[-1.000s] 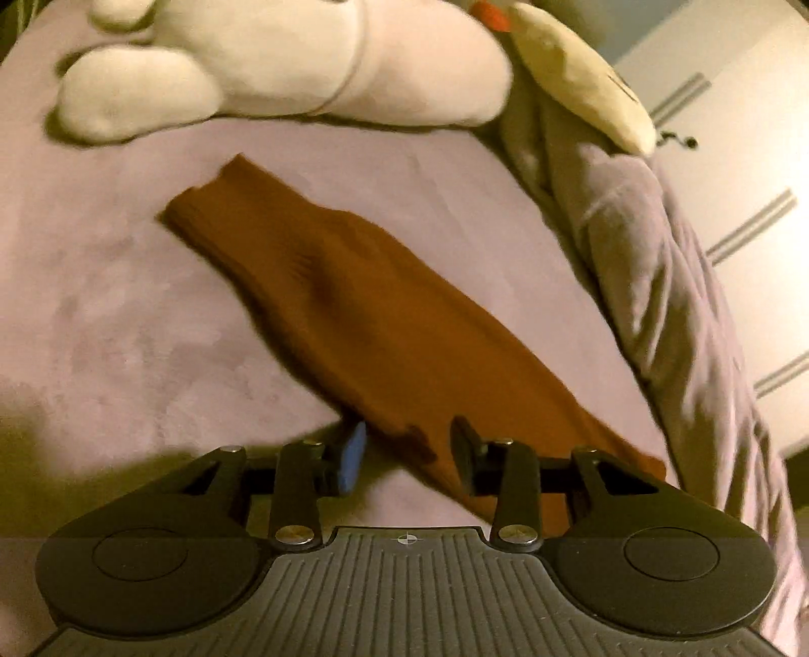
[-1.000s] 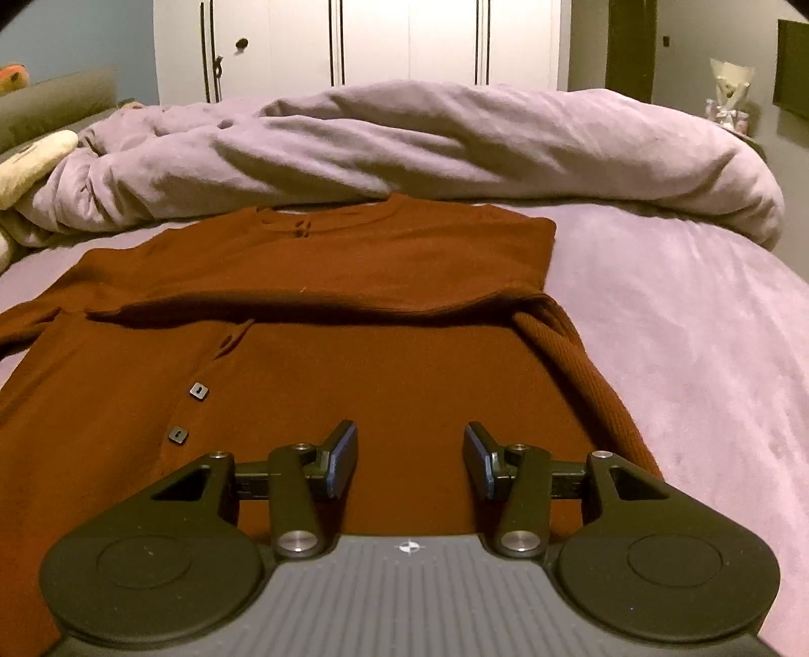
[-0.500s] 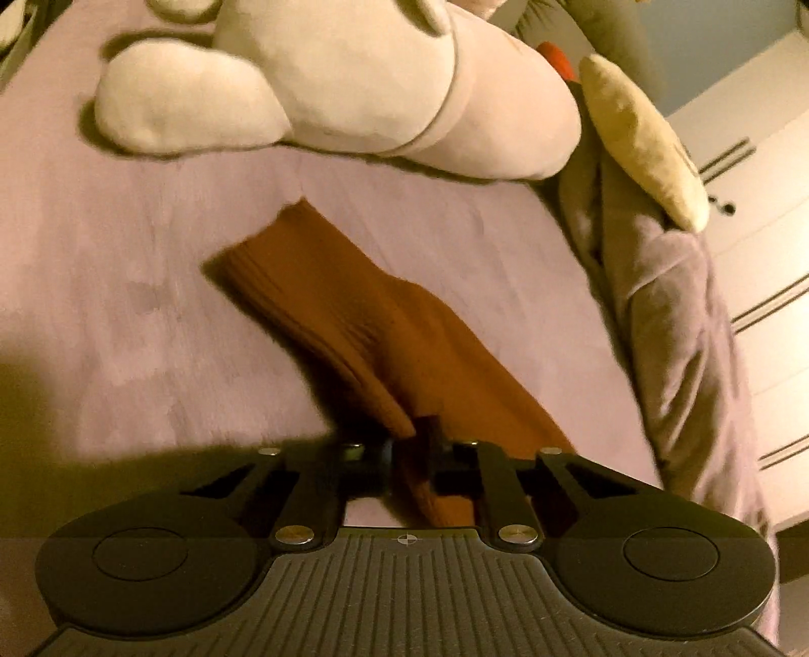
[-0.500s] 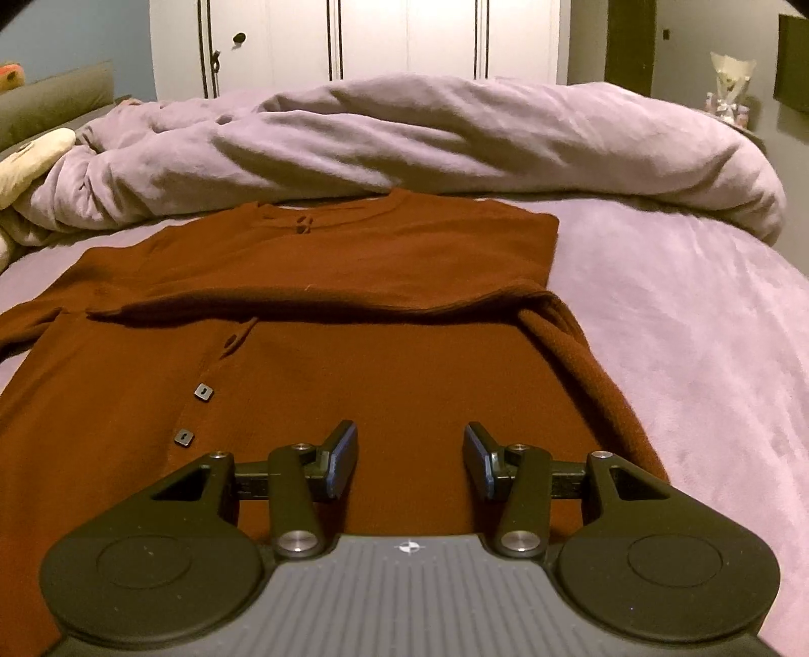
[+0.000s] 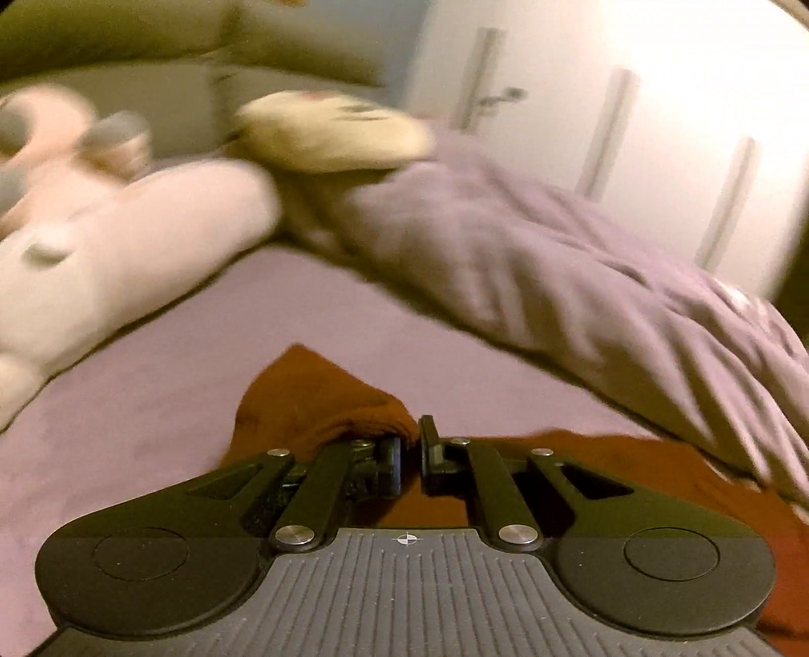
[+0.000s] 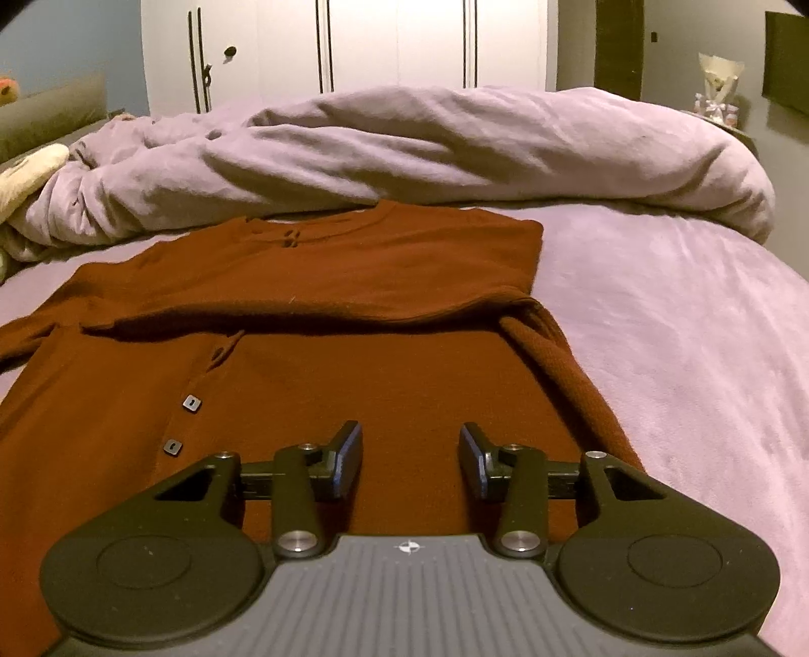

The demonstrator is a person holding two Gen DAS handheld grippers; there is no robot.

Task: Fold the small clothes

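Cardigan: a rust-brown knit cardigan [image 6: 323, 394] lies flat on the lilac bed sheet [image 6: 708, 354], filling the centre and left of my right wrist view; its upper part is folded over the body, leaving a long horizontal crease with a dark shadow beneath it across the middle of the frame.
Buttons: two small square dark buttons [image 6: 191, 402] sit one above the other at lower left, along the front placket.
Right edge: a ribbed strip of the knit runs diagonally down the right side of the garment, toward the lower right of the frame.
Sleeve: in my left wrist view the sleeve [image 5: 323, 399] is bunched into a raised lump just above centre-bottom, with more of the same brown cloth spreading to the lower right.
My left gripper [image 5: 410, 447]: clenched on the sleeve, a fold of brown cloth pinched between my fingers; the view is blurred.
My right gripper [image 6: 410, 455]: released, jaws closing, poised low over the cardigan's lower body; whether my fingers touch the cloth, I cannot tell.
Duvet: a rumpled lilac duvet [image 6: 455, 146] is heaped across the top of the bed behind the neckline.
Plush toys: a pale pink one [image 5: 116, 252] at left and a cream one [image 5: 333, 131] at upper centre in my left view.
Wardrobe: white doors [image 6: 344, 45] along the top.
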